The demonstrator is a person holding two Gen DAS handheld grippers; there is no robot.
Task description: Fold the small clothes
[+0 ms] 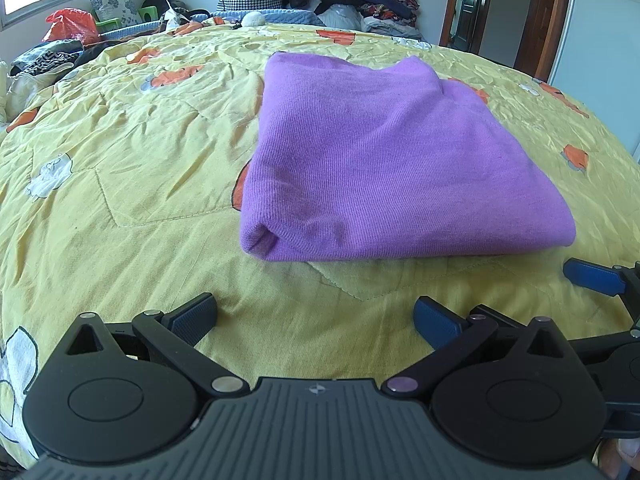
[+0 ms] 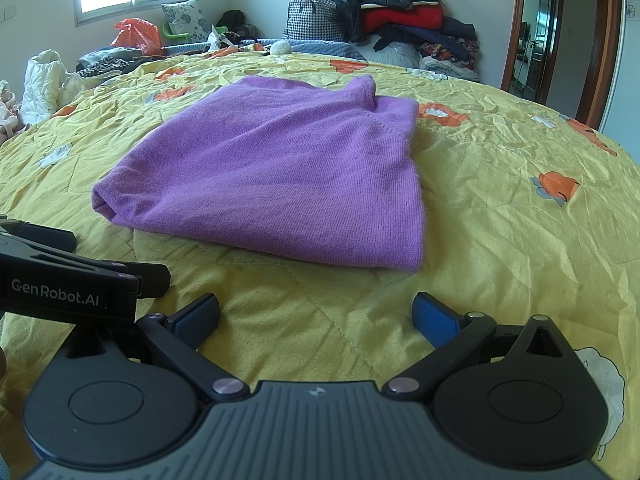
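A purple knit garment (image 1: 372, 152) lies folded into a thick rectangle on the yellow quilt (image 1: 140, 168); in the right wrist view the same purple garment (image 2: 280, 168) shows its folded edge toward me. My left gripper (image 1: 316, 318) is open, just short of the garment's near edge, holding nothing. My right gripper (image 2: 316, 316) is also open and empty, a little back from the garment. A blue fingertip (image 1: 592, 276) of the right gripper shows at the right edge of the left wrist view. The left gripper's black fingers (image 2: 152, 276) show at the left of the right wrist view.
The yellow quilt (image 2: 520, 220) with orange and white flower patches covers the bed. A tall pile of clothes (image 2: 404, 12) and a checked bag (image 2: 312, 16) stand at the far side. An orange plastic bag (image 2: 138, 34) and white bedding (image 2: 44, 80) lie far left. A doorway (image 2: 540, 28) opens far right.
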